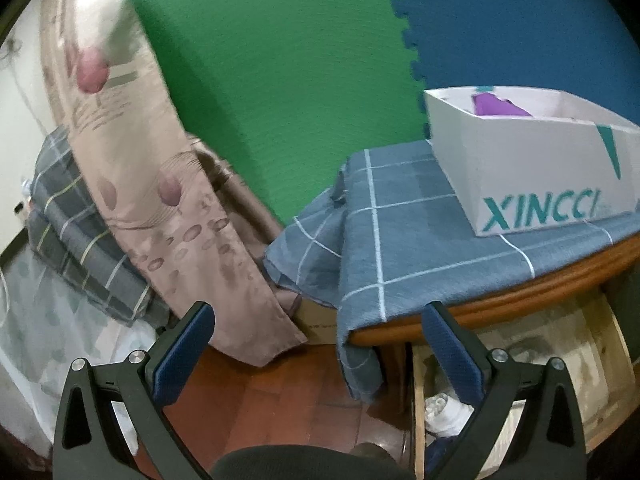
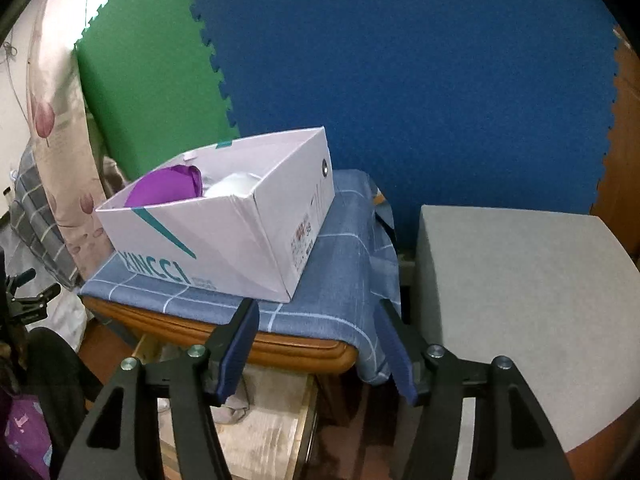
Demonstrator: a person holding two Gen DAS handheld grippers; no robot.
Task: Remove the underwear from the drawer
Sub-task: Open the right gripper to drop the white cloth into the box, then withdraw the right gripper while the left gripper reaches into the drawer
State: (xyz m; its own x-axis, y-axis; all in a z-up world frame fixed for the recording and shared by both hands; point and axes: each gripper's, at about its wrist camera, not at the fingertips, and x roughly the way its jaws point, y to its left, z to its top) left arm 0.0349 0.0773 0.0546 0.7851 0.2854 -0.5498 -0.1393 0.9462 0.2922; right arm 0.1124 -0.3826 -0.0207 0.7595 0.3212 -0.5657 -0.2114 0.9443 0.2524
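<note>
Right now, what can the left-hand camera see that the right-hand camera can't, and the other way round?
Only the left view shows the wooden floor and the long stretch of flowered curtain down to its hem. Only the right view shows the grey block beside the table, and a white bundle next to the purple cloth in the box. Both show the white box on the checked blue cloth, the open drawer below, and green and blue wall mats.

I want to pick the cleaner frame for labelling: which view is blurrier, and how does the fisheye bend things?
Left wrist view: motion-smeared, worst on the curtain; the table edge bows into an arc. Right wrist view: sharper, the box lettering crisp; straight edges curve toward the dark corners. No glare in either.
</note>
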